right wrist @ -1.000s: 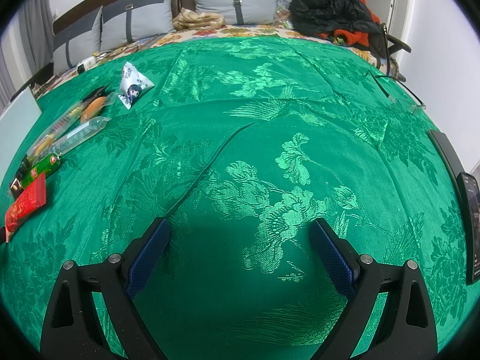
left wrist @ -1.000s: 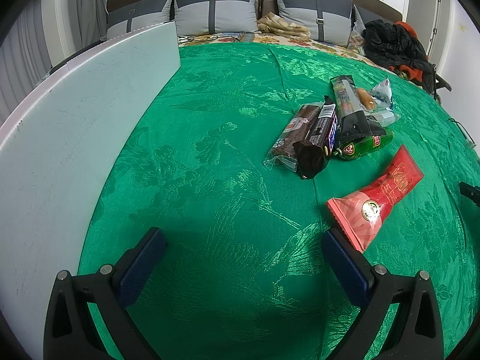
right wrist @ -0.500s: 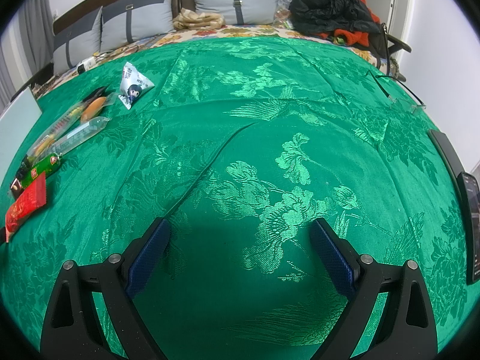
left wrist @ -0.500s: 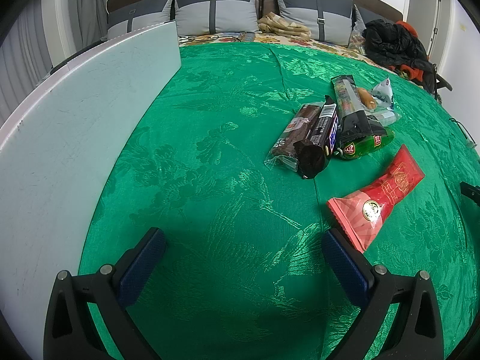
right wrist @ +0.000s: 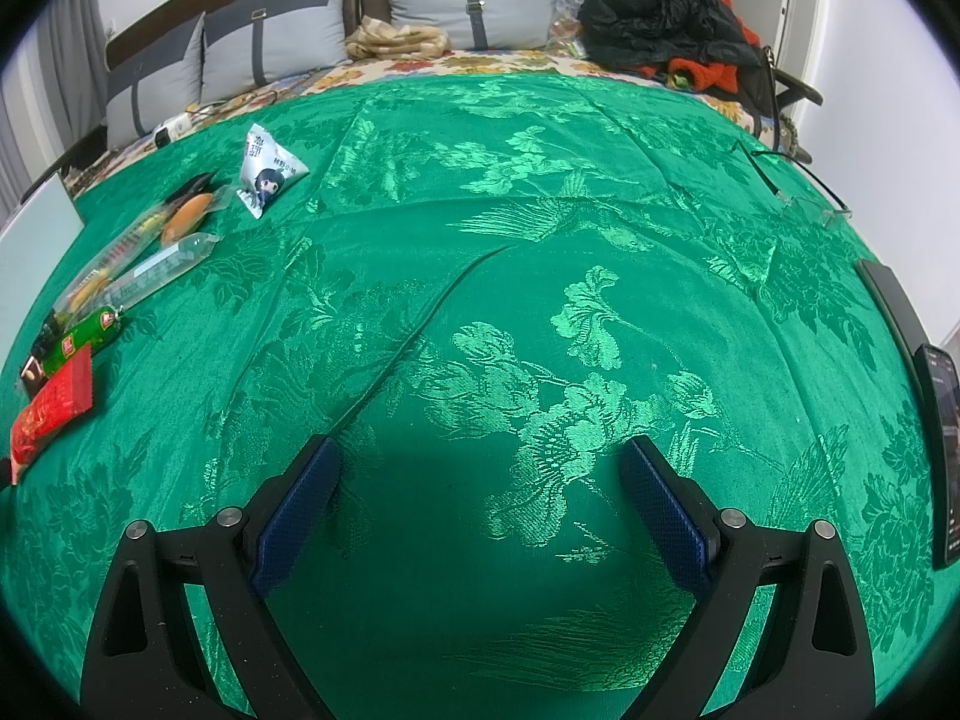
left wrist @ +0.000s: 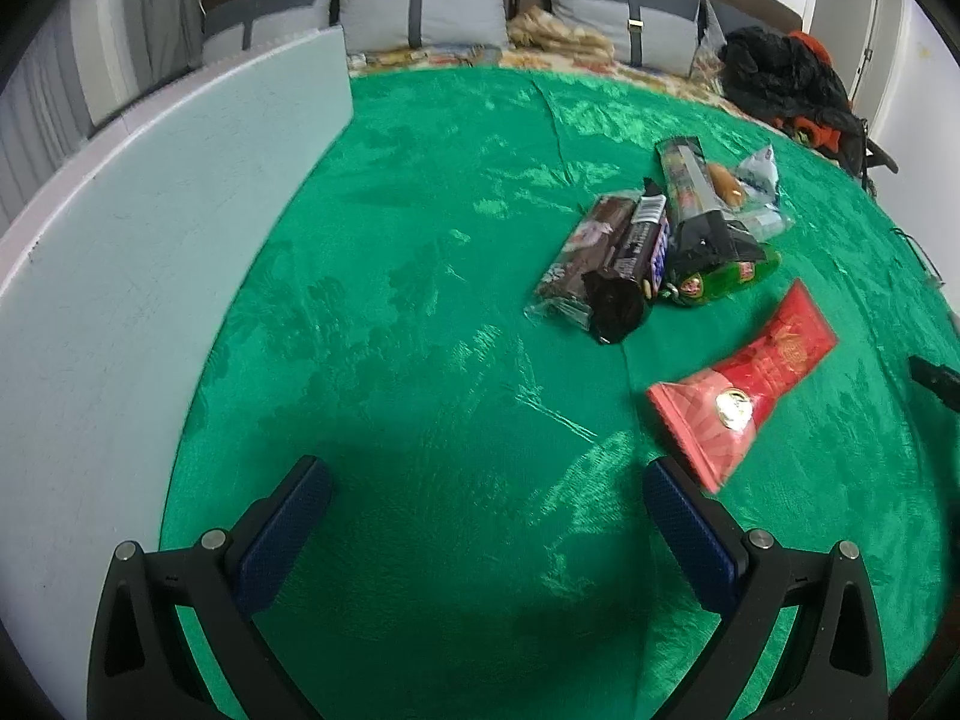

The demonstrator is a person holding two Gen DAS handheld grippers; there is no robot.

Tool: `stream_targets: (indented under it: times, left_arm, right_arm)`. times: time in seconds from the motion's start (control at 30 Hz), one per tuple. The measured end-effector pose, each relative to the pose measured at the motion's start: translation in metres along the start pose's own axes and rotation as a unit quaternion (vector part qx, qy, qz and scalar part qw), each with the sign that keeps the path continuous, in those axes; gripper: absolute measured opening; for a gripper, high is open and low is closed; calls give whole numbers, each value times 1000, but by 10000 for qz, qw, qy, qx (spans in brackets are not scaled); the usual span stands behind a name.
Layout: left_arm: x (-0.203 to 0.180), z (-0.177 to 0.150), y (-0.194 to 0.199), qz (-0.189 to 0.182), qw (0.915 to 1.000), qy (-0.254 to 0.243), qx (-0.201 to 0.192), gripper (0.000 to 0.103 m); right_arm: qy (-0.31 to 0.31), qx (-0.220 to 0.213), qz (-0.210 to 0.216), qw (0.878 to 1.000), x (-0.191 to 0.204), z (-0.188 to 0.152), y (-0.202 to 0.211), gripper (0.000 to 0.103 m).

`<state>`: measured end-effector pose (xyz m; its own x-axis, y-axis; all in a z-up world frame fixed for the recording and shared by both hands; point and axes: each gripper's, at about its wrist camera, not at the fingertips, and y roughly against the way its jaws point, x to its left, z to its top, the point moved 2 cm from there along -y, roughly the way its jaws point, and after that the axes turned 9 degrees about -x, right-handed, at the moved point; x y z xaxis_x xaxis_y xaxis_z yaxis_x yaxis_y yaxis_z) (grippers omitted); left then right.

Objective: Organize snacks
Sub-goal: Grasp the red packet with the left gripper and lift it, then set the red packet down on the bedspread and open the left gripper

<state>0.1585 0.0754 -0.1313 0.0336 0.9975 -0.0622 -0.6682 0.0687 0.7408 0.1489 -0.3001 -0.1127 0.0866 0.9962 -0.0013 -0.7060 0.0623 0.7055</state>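
Observation:
Snack packs lie on a green patterned cloth (left wrist: 420,312). In the left wrist view a red packet (left wrist: 744,390) lies just ahead of my right fingertip. Farther off sits a cluster: a brown wrapped bar (left wrist: 576,258), a dark chocolate bar (left wrist: 630,276), a long clear-and-black pack (left wrist: 696,204) and a green pack (left wrist: 720,282). My left gripper (left wrist: 486,480) is open and holds nothing. In the right wrist view the same snacks line the left edge, with the red packet (right wrist: 54,408) and a small white pouch (right wrist: 267,177). My right gripper (right wrist: 480,462) is open over bare cloth.
A pale flat board (left wrist: 138,276) lies along the left. Grey pillows (right wrist: 474,6) and a black and red heap of clothes (right wrist: 666,18) are at the far end. A phone (right wrist: 945,438) and a dark slab (right wrist: 888,300) lie at the right edge.
The left wrist view has shifted slightly and blurred, with the snacks sitting a little higher in it. The right gripper has not moved.

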Motion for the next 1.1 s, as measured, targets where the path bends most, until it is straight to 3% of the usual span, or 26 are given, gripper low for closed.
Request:
stream_targets:
  times: [0.17, 0.3, 0.4, 0.47, 0.5, 0.57, 0.6, 0.63, 0.87, 0.97, 1.1]
  left_arm:
    - [-22, 22, 27, -443, 9980, -234, -380, 102]
    - [-77, 35, 38, -1073, 9853, -1261, -418, 102]
    - [-118, 33, 22, -1001, 9713, -2146, -237, 101]
    - [-132, 32, 5, -768, 9671, -2425, -36, 91]
    - [-135, 31, -4, -646, 9669, -2465, 115, 80]
    - [-134, 30, -18, -579, 9707, -2292, 426, 57]
    - [-131, 30, -19, -723, 9746, -2066, 471, 45]
    - [-125, 31, -18, -770, 9788, -1828, 506, 21]
    - [-83, 12, 24, -946, 9929, -536, 474, 16]
    - [-53, 7, 43, -675, 9970, -205, 307, 16]
    - [-12, 11, 41, -184, 9997, 116, 126, 16]
  right_arm:
    - [-2, 0, 0, 10000, 0, 0, 0, 97]
    - [-3, 0, -2, 10000, 0, 0, 0, 97]
    - [-3, 0, -2, 10000, 0, 0, 0, 97]
    - [-5, 0, -3, 10000, 0, 0, 0, 97]
    - [-4, 0, -3, 10000, 0, 0, 0, 97]
    - [-4, 0, -3, 10000, 0, 0, 0, 97]
    - [-5, -1, -3, 10000, 0, 0, 0, 97]
    - [-5, 0, -3, 10000, 0, 0, 0, 97]
    - [-8, -1, -2, 10000, 0, 0, 0, 97]
    - [-6, 0, -4, 10000, 0, 0, 0, 97]
    - [-34, -2, -29, 10000, 0, 0, -1, 97]
